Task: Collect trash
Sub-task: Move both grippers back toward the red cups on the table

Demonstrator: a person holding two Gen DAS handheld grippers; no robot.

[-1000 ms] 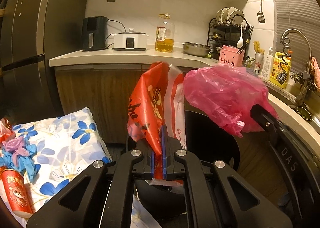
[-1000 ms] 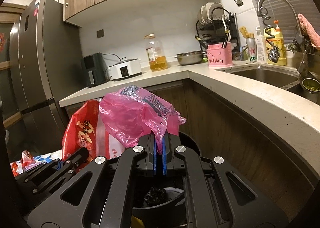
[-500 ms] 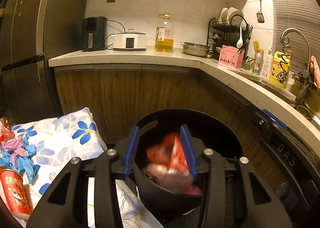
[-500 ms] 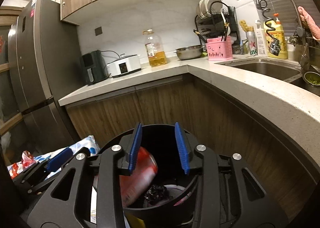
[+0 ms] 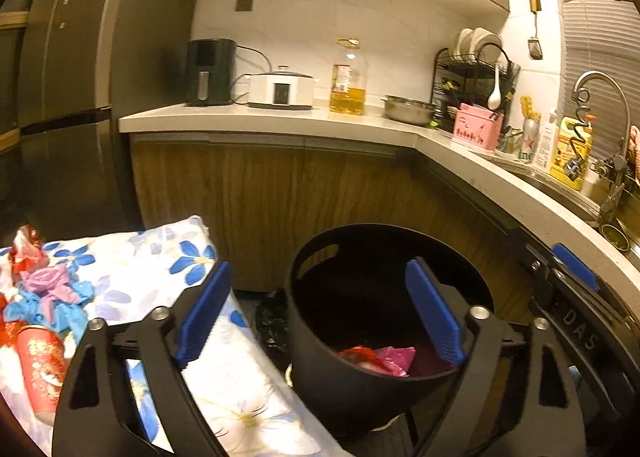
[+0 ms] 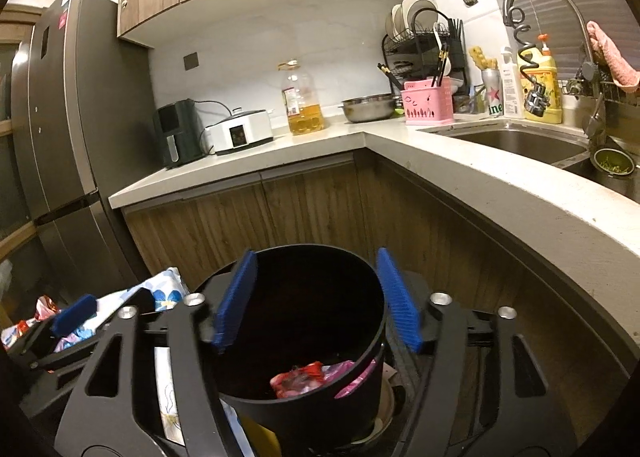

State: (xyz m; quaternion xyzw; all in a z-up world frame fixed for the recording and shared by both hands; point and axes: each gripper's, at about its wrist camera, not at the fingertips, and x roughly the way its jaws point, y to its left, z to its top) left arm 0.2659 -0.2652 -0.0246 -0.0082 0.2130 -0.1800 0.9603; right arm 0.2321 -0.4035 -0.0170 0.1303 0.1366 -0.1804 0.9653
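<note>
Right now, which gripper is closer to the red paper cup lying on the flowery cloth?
Left. The left gripper, jaws opening and empty, has one finger over the flowery cloth beside the red paper cup. The right gripper, also opening, hangs over the black bin, farther away.

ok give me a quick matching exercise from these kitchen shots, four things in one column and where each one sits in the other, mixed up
Things:
1. red bag
2. red can
3. oil bottle
4. pink cloth

Places:
A. on the countertop, beside the white cooker
B. inside the black bin
C. draped by the faucet
D. lying on the floral cloth

Pairs: 1-B, 2-D, 3-A, 4-C
</note>
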